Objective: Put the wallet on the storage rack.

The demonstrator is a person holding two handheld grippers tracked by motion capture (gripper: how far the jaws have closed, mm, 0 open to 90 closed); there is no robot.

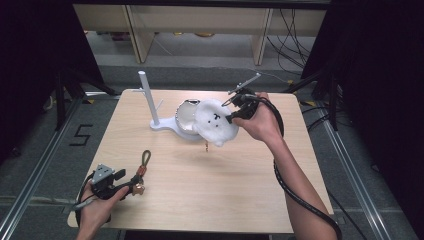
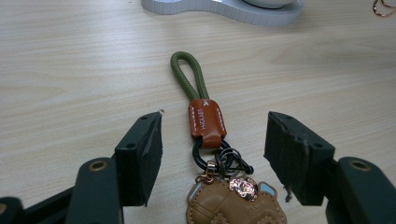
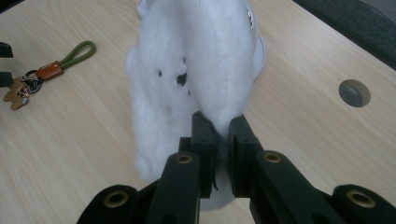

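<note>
The right gripper (image 1: 235,111) is clamped on the edge of a white plush toy (image 1: 216,122), its jaws pressed together on a pinch of the fluffy fabric, as the right gripper view shows (image 3: 219,135). The toy (it has small black dots for a face) hangs from that grip above the table (image 1: 210,195), just in front of a white stand (image 1: 162,122) with an upright post, and it covers part of a shiny round dish (image 1: 186,115) resting on the stand's base. Seen from the high view, the toy sits at about 12 o'clock from the table's middle, with the stand at its 9 o'clock.

The left gripper (image 1: 131,184) lies low at the table's 7 o'clock corner, its jaws wide apart and holding nothing. Between those jaws, flat on the wood, rests a keychain (image 2: 205,123): a green cord loop pointing away to 12 o'clock, a brown leather tab, black rings and a tan charm nearest the camera. Neither pad touches it.
</note>
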